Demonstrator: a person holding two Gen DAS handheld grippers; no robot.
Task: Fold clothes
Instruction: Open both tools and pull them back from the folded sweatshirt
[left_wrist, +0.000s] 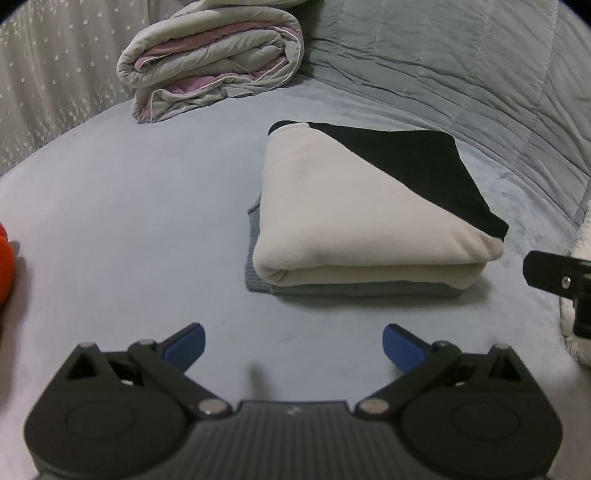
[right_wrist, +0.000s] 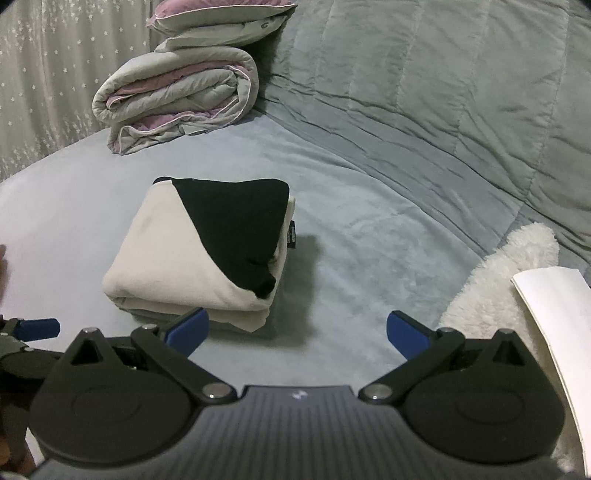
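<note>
1. Clothes: folded cream and black fleece garment (left_wrist: 354, 206) stacked on a folded grey knitted garment (left_wrist: 258, 284), lying on the blue-grey velvety bed sheet (left_wrist: 129, 221), toward the middle of the bed, ahead of both grippers.
2. Far left, left wrist view: bright orange rounded object (left_wrist: 4, 266) cut off by the picture edge, resting at the left side of the bed.
3. Left gripper (left_wrist: 293, 349): black body, blue fingertips (left_wrist: 184, 347) spread wide apart, holding nothing, hovering over bare sheet just short of the stack.
4. Back left corner of the bed: rolled grey and lilac quilt (left_wrist: 210, 62) beside a pale star-patterned curtain (left_wrist: 48, 74); in the right wrist view a grey and lilac pillow (right_wrist: 218, 14) lying on top of the roll.
5. Right gripper (right_wrist: 297, 330): same black build, blue fingertips (right_wrist: 406, 334) spread wide, gripping nothing, left fingertip seen just in front of the stack's near corner; contact cannot be told.
6. Behind and to the right: rumpled grey-green quilted duvet (right_wrist: 443, 92) covering the far side of the bed.
7. Right edge: fluffy white plush item (right_wrist: 495, 288) on the sheet, with a white flat sheet-like piece (right_wrist: 554, 332) overlapping it.
</note>
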